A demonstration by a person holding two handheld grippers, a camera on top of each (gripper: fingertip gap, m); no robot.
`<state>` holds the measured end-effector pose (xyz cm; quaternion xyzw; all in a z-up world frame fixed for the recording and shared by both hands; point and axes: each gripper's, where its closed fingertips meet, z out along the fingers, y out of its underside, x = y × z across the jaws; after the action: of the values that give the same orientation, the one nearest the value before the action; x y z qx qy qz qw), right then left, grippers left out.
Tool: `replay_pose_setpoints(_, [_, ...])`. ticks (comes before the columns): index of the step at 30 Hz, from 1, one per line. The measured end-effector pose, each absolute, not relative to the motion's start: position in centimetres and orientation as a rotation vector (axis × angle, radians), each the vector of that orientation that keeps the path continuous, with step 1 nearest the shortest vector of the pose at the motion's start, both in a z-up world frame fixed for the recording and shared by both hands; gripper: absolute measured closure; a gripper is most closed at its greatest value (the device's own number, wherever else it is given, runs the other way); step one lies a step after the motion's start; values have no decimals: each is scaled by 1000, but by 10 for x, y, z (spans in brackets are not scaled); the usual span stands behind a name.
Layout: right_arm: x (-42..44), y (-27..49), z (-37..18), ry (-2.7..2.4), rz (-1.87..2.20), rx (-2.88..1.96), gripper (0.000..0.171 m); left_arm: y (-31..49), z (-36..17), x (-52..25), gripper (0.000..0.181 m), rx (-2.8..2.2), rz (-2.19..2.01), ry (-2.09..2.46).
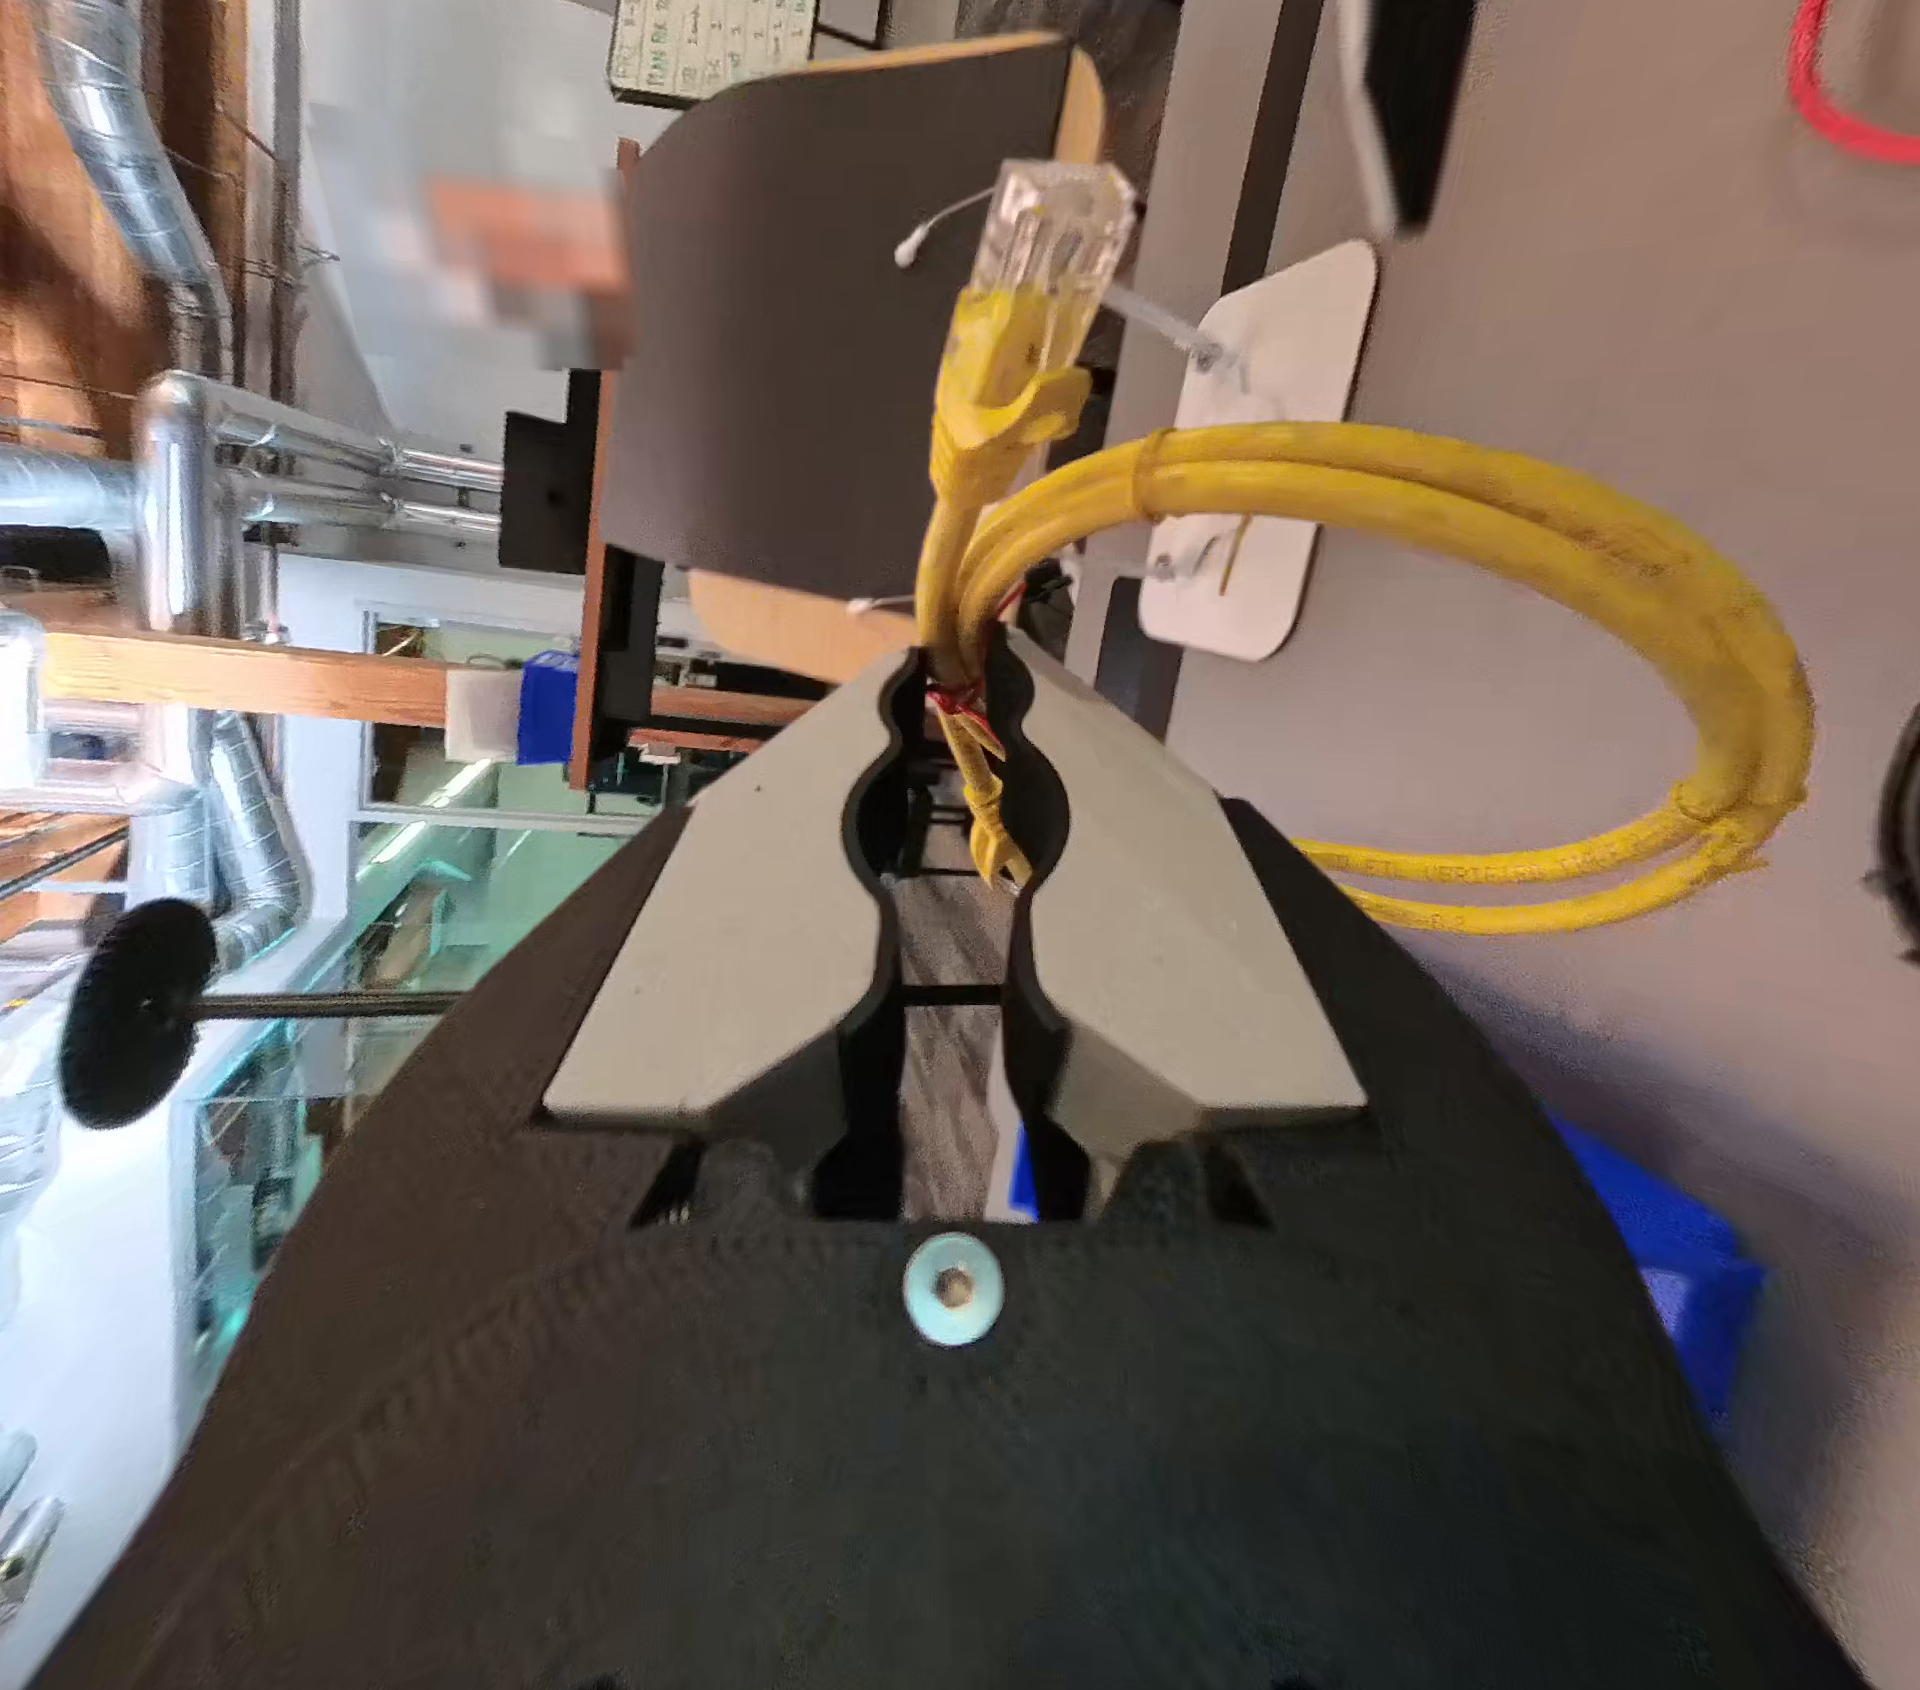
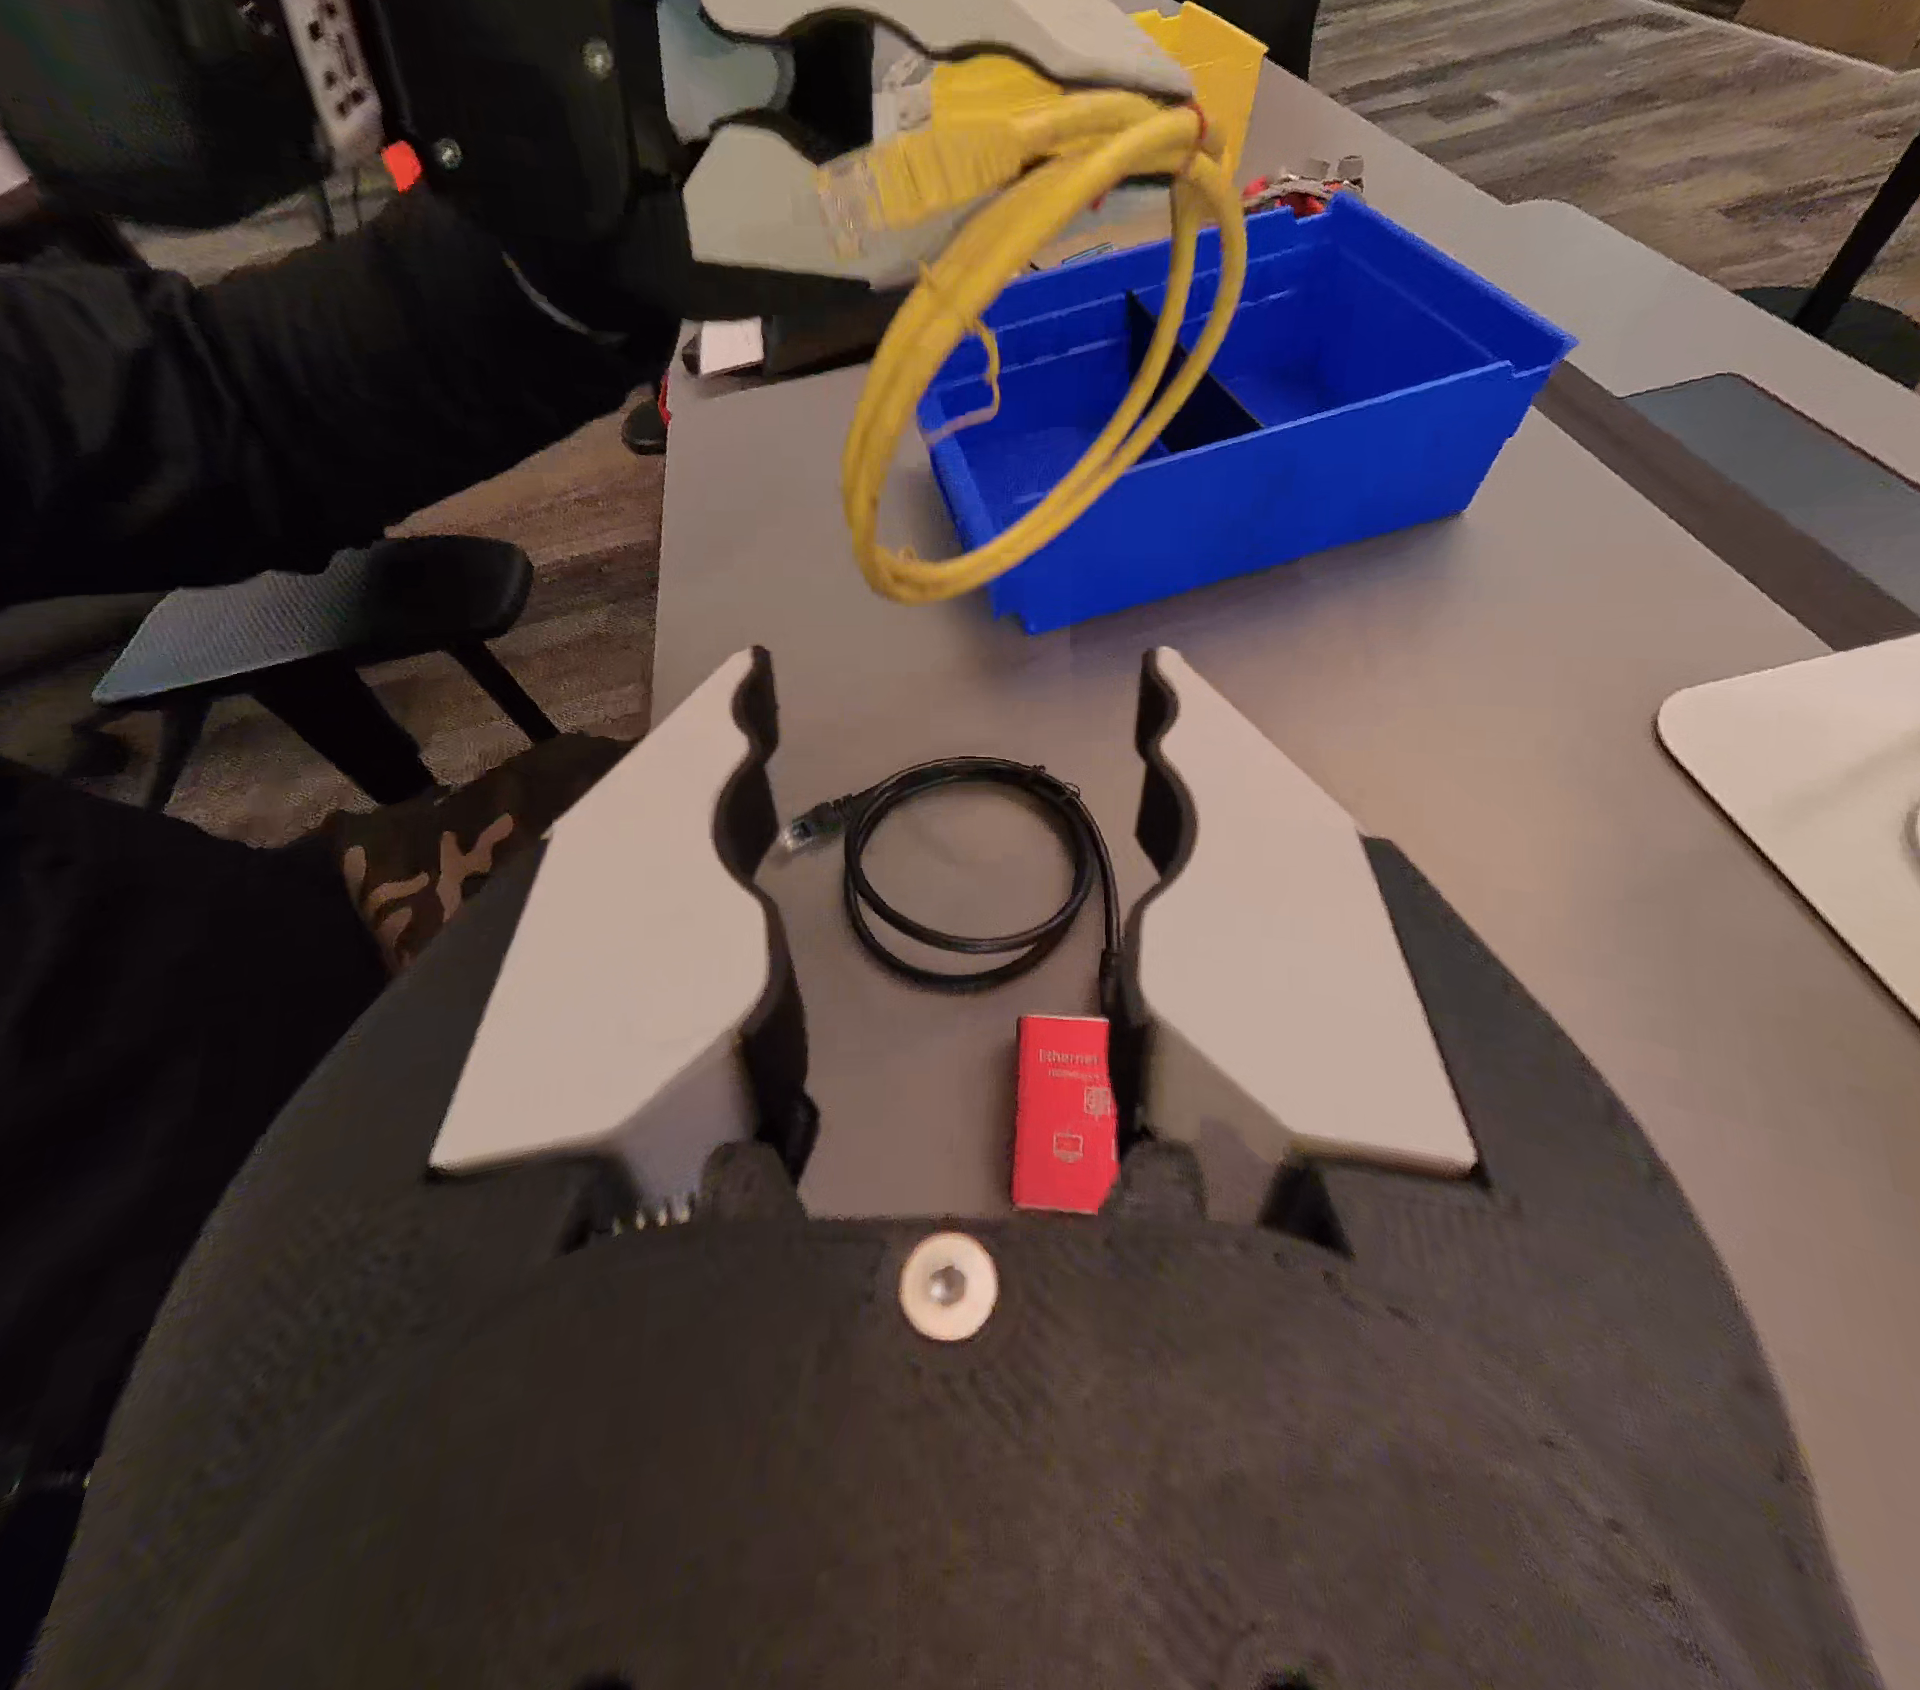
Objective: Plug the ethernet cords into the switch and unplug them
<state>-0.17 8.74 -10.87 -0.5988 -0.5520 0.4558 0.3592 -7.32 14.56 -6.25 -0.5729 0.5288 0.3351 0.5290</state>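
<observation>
My left gripper is shut on a coiled yellow ethernet cord, pinching the bundle at its tips, with the clear plug sticking out past them. In the right wrist view the left gripper holds the yellow cord in the air over the blue bin. My right gripper is open and empty above the grey table. Between its fingers lie a coiled black cord and a small red switch box. One end of the black cord runs to the box's far end.
A blue divided bin stands on the table beyond the black cord, with a yellow bin behind it. A white mat lies at the right. The table's left edge drops to a chair armrest and a person's dark sleeve. A red wire lies on the table. Left tips to right tips: about 11 cm.
</observation>
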Motion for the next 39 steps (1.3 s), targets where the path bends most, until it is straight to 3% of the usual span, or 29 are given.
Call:
replay_pose_setpoints(2, [-6,86,-108,-1401,1210,-1550,93,150,-66,-53,173,-1351,762,1279])
replay_pose_setpoints(7, [-11,83,-118,-1407,1244,-1582,94,157,-75,-12,173,-1341,710,1318])
replay_pose_setpoints(10, [-10,85,-124,-1421,1221,-1586,117,158,-77,8,173,-1325,676,1335])
replay_pose_setpoints(12, [-8,82,-124,-1450,1226,-1565,150,162,-74,11,173,-1317,702,1328])
replay_pose_setpoints(15, [-4,81,-120,-1461,1231,-1534,171,166,-72,13,172,-1338,636,1307])
replay_pose_setpoints(20, [10,83,-112,-1487,1224,-1485,171,164,-63,16,169,-1332,541,1274])
replay_pose_setpoints(29, [43,75,-105,-1583,1324,-1406,171,140,-59,12,131,-1426,-39,1269])
replay_pose_setpoints(31, [49,73,-104,-1591,1362,-1398,171,132,-62,9,136,-1449,-203,1265])
replay_pose_setpoints(39, [81,56,-106,-1718,1445,-1337,171,139,-88,10,125,-1536,-544,1238])
